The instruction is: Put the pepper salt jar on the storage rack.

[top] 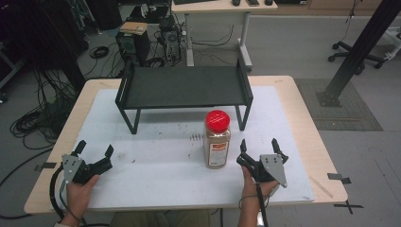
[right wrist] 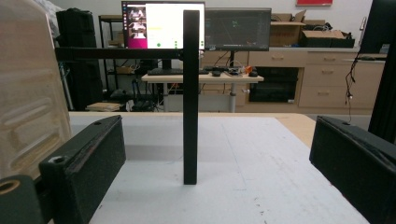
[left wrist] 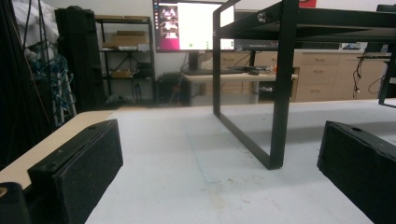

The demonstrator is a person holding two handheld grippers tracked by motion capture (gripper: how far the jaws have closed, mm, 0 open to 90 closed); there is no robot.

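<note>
My right hand-held gripper (top: 259,147) rests low on the tabletop (top: 156,165), jaws spread and holding nothing; it sits just to the right of the spice jar (top: 217,140), close to it but apart. In the right gripper view the jar's pale ribbed wall (right wrist: 25,88) lies at the left edge, outside the left jaw rather than between the two. My left hand-held gripper (top: 94,150) lies well apart at the near left of the tabletop, likewise released and empty, its two black pads wide in the left gripper view with bare white surface between them.

The spice jar stands upright with its red lid (top: 218,120) on, near the middle of the tabletop and in front of the black rack (top: 184,87), close to the rack's front right leg (right wrist: 190,93). The rack's shelf is bare. Beyond the tabletop lie a desk with monitors (right wrist: 201,28) and floor cables.

Step in hand, as I judge it: the approach, before any grasp. The likely aim is to lift the jar onto the rack. The next move calls for shifting my right hand-held gripper leftward so that the jar's body stands between the jaws, then closing on it squarely below the lid, keeping it upright.
</note>
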